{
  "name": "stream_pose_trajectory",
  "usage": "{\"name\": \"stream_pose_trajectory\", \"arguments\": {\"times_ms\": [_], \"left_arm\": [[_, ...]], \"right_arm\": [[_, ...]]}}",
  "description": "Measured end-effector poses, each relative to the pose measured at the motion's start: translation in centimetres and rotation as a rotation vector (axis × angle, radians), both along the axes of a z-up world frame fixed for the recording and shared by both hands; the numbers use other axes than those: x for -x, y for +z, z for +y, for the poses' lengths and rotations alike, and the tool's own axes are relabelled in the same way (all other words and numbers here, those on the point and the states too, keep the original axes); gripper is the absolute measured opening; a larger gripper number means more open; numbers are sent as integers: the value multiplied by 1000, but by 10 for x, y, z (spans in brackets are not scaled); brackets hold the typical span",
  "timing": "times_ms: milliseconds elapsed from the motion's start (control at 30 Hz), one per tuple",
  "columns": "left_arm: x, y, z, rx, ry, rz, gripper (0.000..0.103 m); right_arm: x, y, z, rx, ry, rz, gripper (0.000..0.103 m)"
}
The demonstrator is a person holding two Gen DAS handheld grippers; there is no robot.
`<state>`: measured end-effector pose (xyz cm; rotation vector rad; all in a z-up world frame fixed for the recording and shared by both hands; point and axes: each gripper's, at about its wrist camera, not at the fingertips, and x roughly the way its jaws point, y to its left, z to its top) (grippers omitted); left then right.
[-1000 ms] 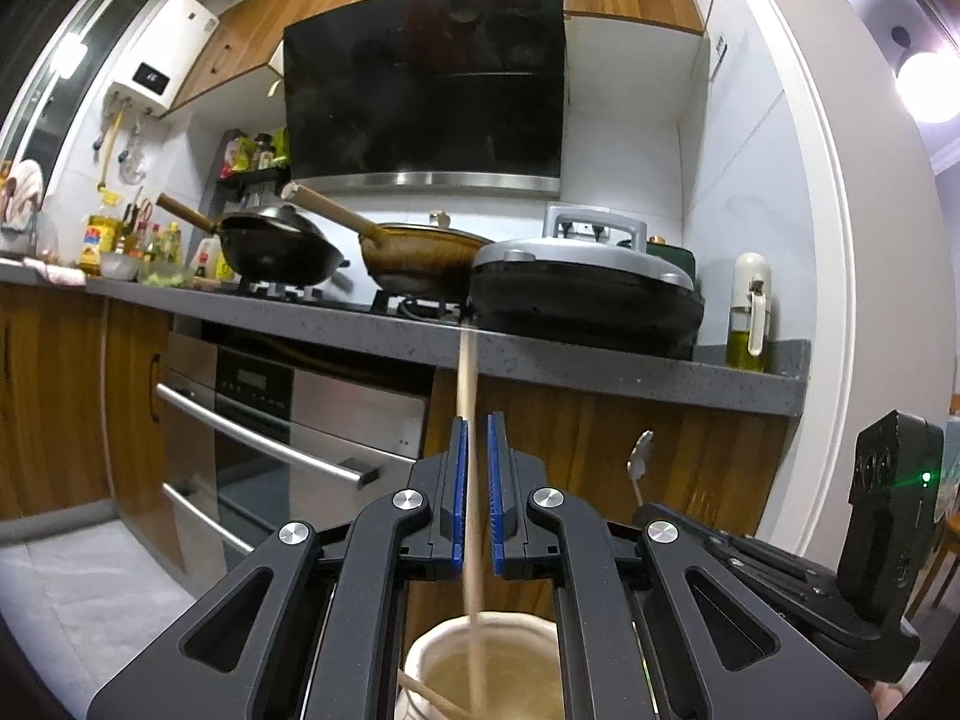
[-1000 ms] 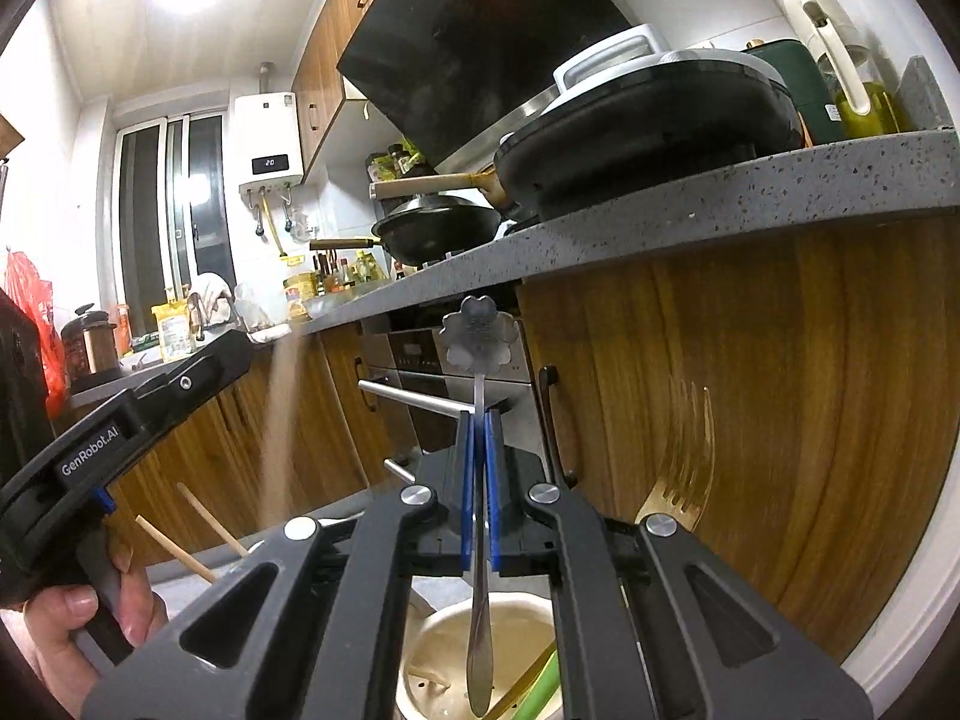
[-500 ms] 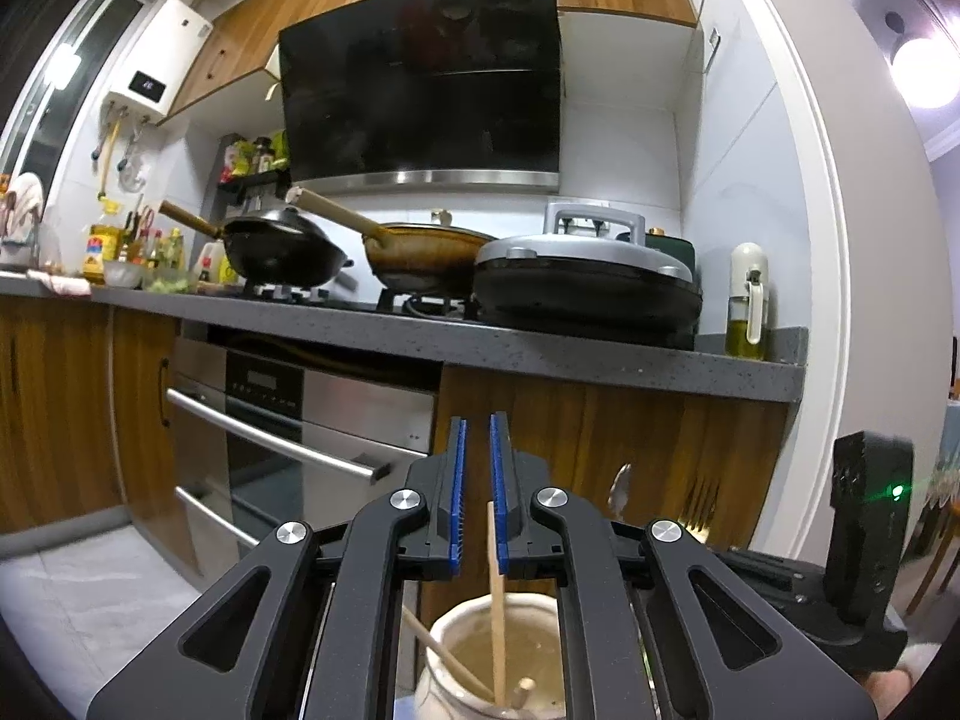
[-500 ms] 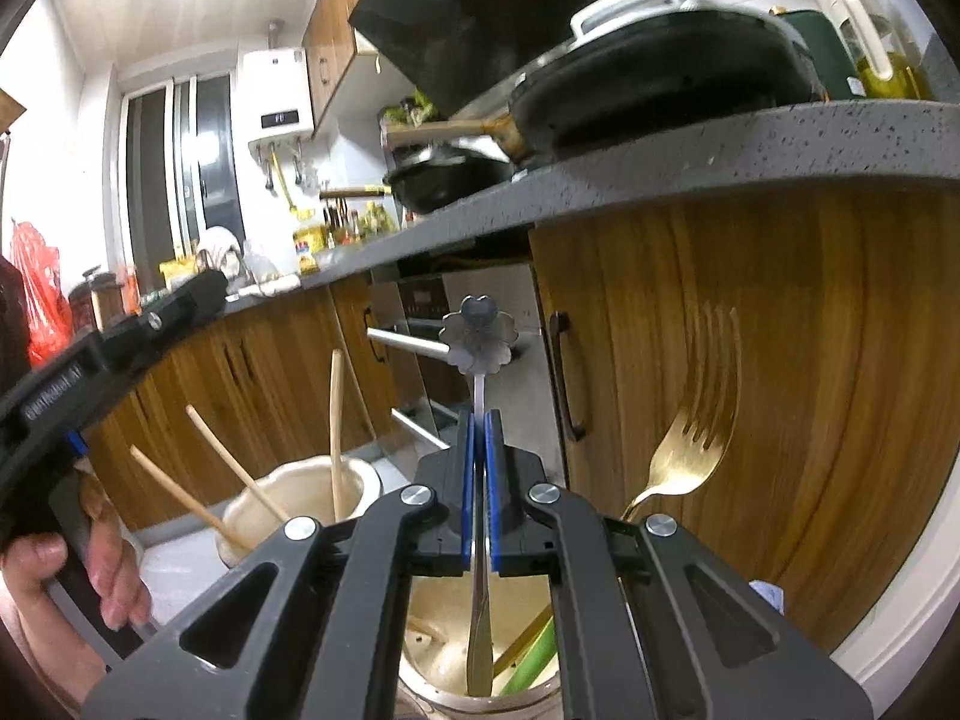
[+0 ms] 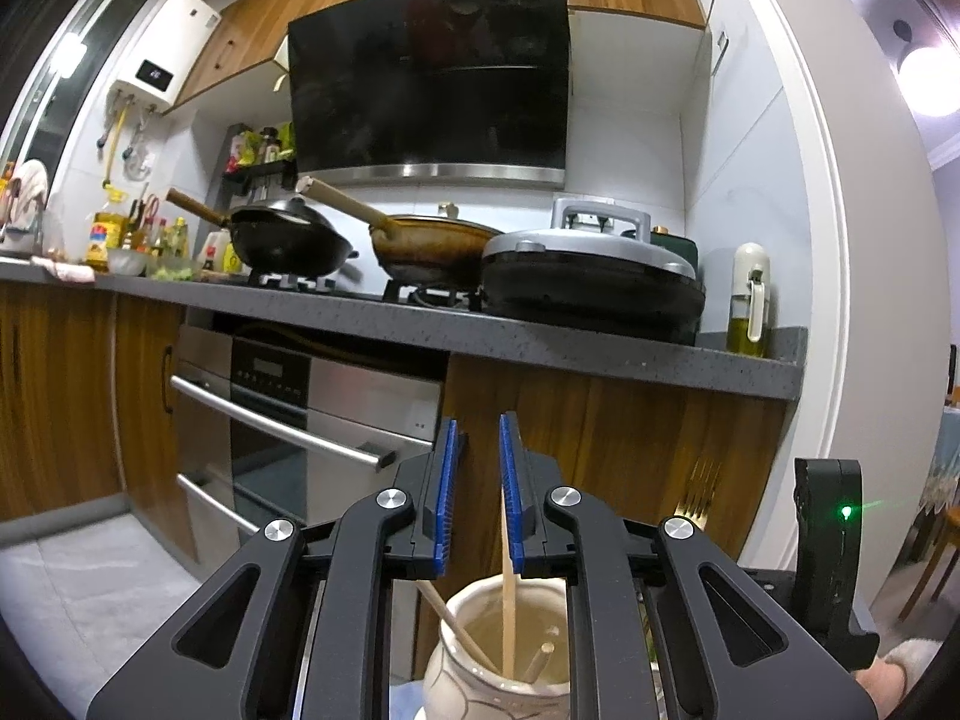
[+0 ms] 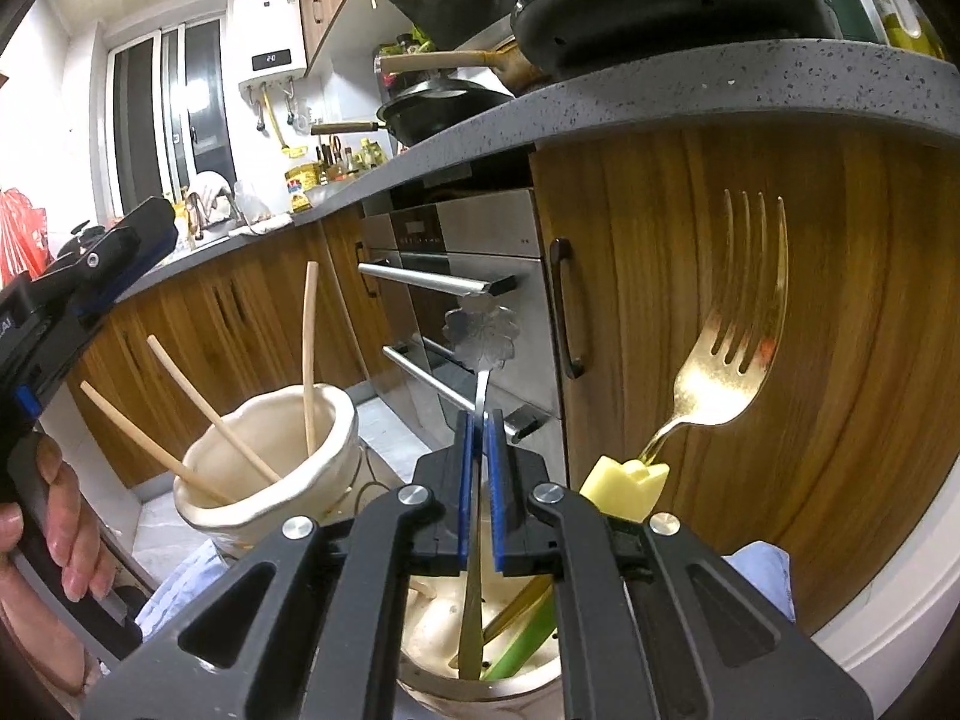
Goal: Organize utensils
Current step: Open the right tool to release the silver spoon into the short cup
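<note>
Left gripper (image 5: 475,489) jaws are opening around a chopstick (image 5: 509,588) standing in the cream jar (image 5: 474,669); right gripper (image 6: 480,489) jaws clamp a flower-ended utensil (image 6: 480,333) (fork (image 6: 729,354) at three o'clock).

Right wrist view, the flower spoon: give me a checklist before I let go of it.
1. Spoon handle between the right tongs' pads: ok.
2. Spoon's lower end inside the cup: ok.
3. Spoon's end resting on the cup's bottom: cannot tell.
4. Gold fork clear of the spoon: ok.
5. Left tongs opening, chopstick standing in the ceramic jar: ok.
</note>
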<state>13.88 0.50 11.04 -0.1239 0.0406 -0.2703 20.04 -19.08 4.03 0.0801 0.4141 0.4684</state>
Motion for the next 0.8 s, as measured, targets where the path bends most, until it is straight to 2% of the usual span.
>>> {"name": "stream_pose_trajectory", "arguments": {"times_ms": [33, 67, 100, 233, 300, 433, 500, 533, 700, 733, 800], "left_arm": [[1, 0, 0, -5, 2, 3, 15], [3, -1, 0, -10, 4, 6, 15], [5, -1, -1, -16, 10, 9, 15], [17, -2, 2, -31, 31, 28, 15], [25, -3, 3, -38, 48, 33, 15], [47, -8, 6, -20, 86, 74, 21], [57, -11, 7, 1, 97, 97, 28], [64, -14, 6, 7, 108, 107, 30], [95, -28, -3, -3, 142, 123, 59], [103, -33, -5, 2, 144, 123, 62], [113, -42, -5, 20, 143, 127, 77]], "right_arm": [[-1, 1, 1, 6, -1, 3, 8], [1, 1, 1, 10, -6, 4, 18], [4, 3, 1, 5, -3, 0, 21], [23, 11, -6, -6, -22, -22, 22], [33, 15, -11, -9, -28, -23, 33], [57, 21, -17, 27, -52, -38, 42], [72, 23, -23, 15, -53, -51, 58], [78, 23, -25, 9, -54, -56, 59], [102, 18, -33, 1, -57, -69, 76], [108, 15, -34, 5, -61, -70, 77], [112, 11, -35, 14, -61, -65, 79]]}}
